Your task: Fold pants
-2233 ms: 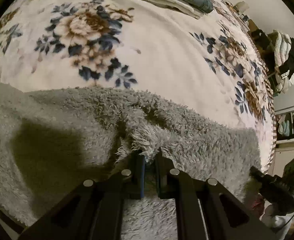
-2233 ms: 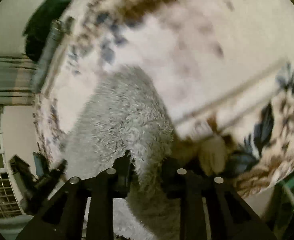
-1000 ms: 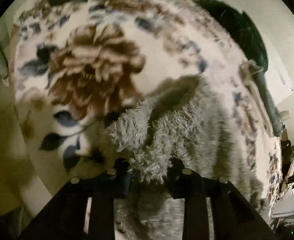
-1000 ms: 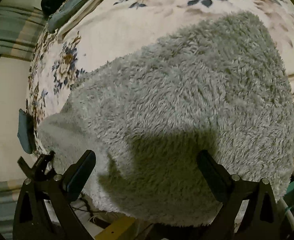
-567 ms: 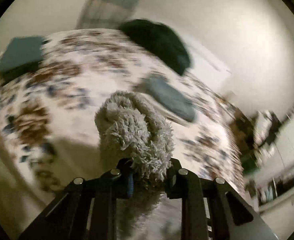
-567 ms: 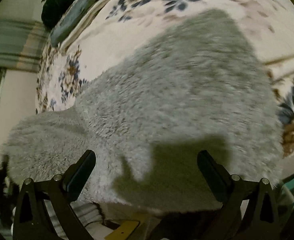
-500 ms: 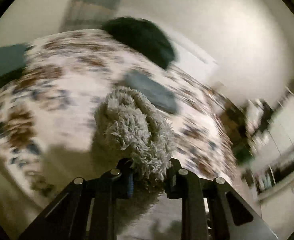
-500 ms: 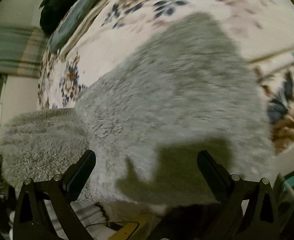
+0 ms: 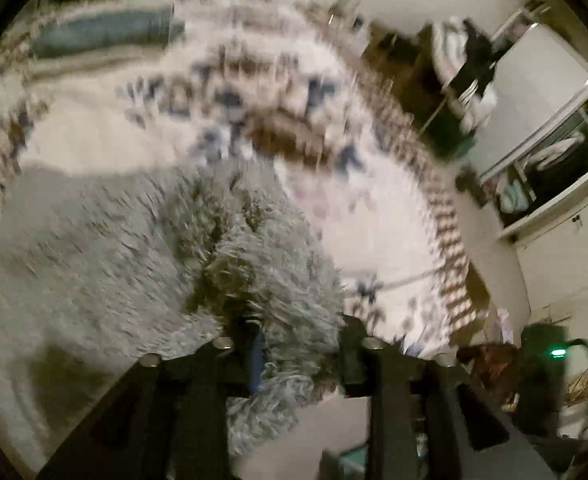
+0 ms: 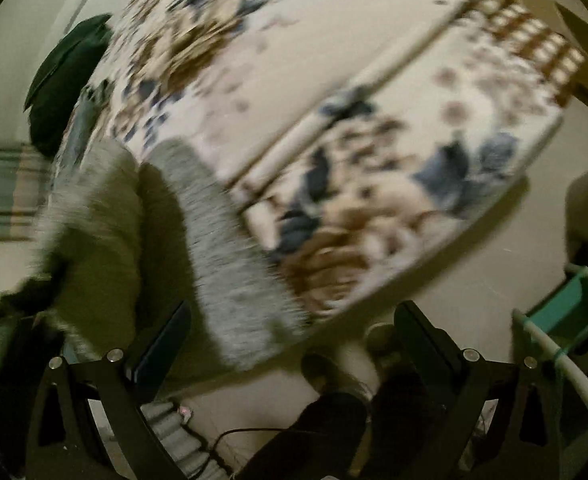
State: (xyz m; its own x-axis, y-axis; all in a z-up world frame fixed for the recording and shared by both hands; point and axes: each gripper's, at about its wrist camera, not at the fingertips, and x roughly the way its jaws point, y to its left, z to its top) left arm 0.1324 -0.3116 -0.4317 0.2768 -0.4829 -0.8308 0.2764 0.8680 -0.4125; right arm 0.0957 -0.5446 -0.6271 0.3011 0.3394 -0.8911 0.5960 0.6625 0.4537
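The grey fleece pants [image 9: 93,264] lie on the floral blanket, blurred by motion. A fluffy bunch of them [image 9: 289,304] fills the gap of my left gripper [image 9: 300,344]. Its jaws are opening, and the fleece still touches both pads. In the right wrist view the pants [image 10: 221,260] hang over the bed's near edge, with a folded-over part [image 10: 93,208] to the left. My right gripper [image 10: 294,312] stands wide open over that edge with nothing between its fingers.
The floral blanket [image 9: 374,216] covers the bed. Folded blue cloth [image 9: 101,36] and a dark pillow [image 10: 65,80] lie at the far side. Shelves [image 9: 554,152] stand to the right. A teal rack [image 10: 566,312] and a person's feet [image 10: 334,364] are on the floor.
My left gripper has swung across the bed with the fleece bunch, and its jaws have widened a little. My right gripper, still open, has moved off the pants to the bed's edge.
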